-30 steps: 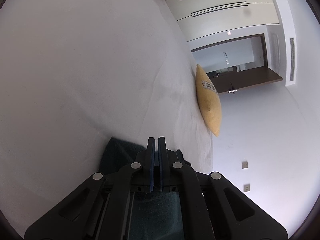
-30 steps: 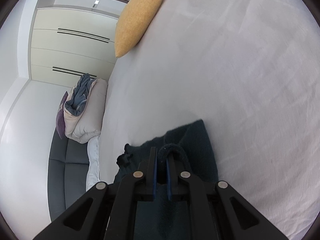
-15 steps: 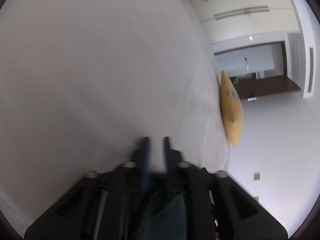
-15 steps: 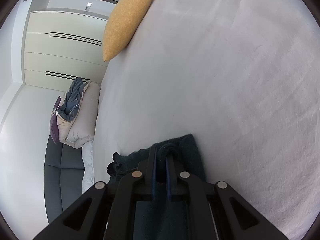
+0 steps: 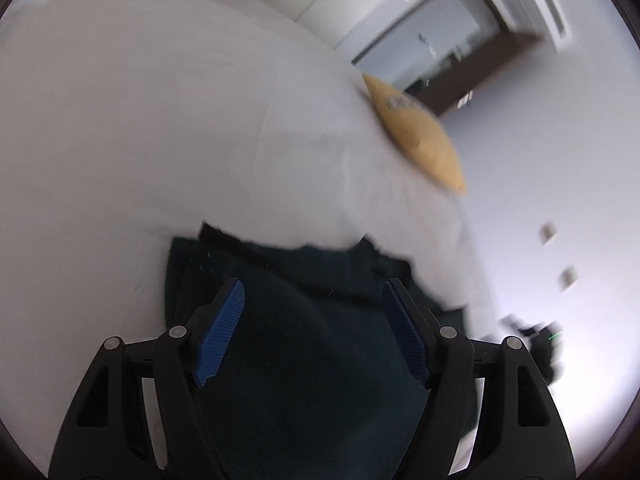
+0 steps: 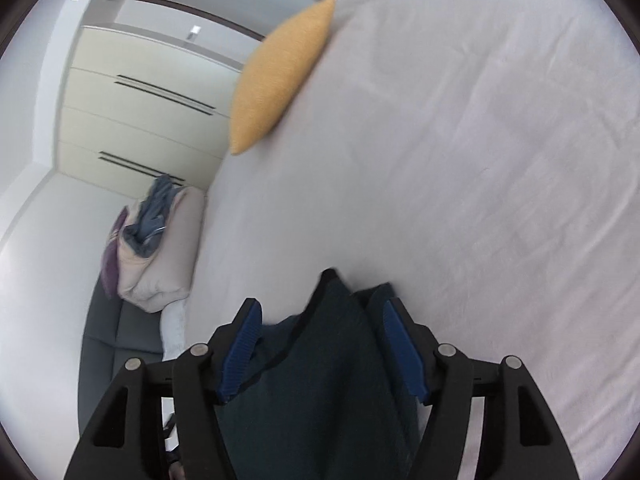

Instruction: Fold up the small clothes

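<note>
Dark-teal garment (image 5: pixel 304 344) lies bunched on the near edge of the white bed (image 5: pixel 160 120), between both spread grippers, left gripper (image 5: pixel 312 332) and right gripper (image 6: pixel 320 344), neither pinching it. With nothing held, the loose layers could spring open or slide off the near edge.

Both wrist views look closely along the bed (image 5: pixel 120 128), sharing the yellow cushion (image 6: pixel 280 76).

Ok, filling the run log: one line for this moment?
left gripper: open | right gripper: open | garment: dark, on bed, between both grippers' fingers, ungripped
</note>
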Available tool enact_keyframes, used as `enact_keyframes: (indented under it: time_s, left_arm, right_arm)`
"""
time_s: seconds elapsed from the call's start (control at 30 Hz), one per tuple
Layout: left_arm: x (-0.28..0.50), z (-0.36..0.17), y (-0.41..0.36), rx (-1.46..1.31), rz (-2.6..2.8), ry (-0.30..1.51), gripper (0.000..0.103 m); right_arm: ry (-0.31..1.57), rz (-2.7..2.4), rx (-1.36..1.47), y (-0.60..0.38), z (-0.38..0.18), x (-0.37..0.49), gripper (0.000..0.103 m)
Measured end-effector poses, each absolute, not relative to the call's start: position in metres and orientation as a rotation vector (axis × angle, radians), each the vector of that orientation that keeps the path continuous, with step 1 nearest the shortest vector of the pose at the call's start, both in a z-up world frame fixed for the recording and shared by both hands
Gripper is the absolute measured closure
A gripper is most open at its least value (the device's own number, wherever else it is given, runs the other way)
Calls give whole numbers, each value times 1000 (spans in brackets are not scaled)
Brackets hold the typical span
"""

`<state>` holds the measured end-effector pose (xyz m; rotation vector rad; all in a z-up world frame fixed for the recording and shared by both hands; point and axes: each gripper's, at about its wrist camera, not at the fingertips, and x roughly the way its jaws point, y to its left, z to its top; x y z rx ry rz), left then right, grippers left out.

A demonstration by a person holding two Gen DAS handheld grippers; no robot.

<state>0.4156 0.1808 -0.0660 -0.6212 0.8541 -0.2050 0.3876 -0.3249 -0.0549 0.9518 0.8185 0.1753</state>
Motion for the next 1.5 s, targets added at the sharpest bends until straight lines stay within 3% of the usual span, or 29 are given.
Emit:
enact_keyframes:
  time_s: [0.27,0.5,0.7,1.07,1.2,1.4,1.5]
  left_arm:
    - [406,-111,191,-660,-156,903,33]
    - [368,-71,209,-645,-103,793,33]
    - [337,-76,235,-676,-94,820,33]
    - [410,-90,223,-445,-86,956,33]
    - [425,-95,212,-366,-65,974,53]
    - [430,-99,209,-320,-22,983,67]
    - [429,-98,210,-305,-10,979,75]
  right_arm:
    - [843,171,740,-302,-41,357,36]
    - [913,141,615,-287,-60,325,36]
    - [925,165,571,-288,-67,301,41]
    - [936,184,585,-286,-77,289,48]
    - [931,176,565,-288,-78,281,48]
    - [918,186,572,-290,-78,271,50]
    - [925,183,527,-286,-75,271,62]
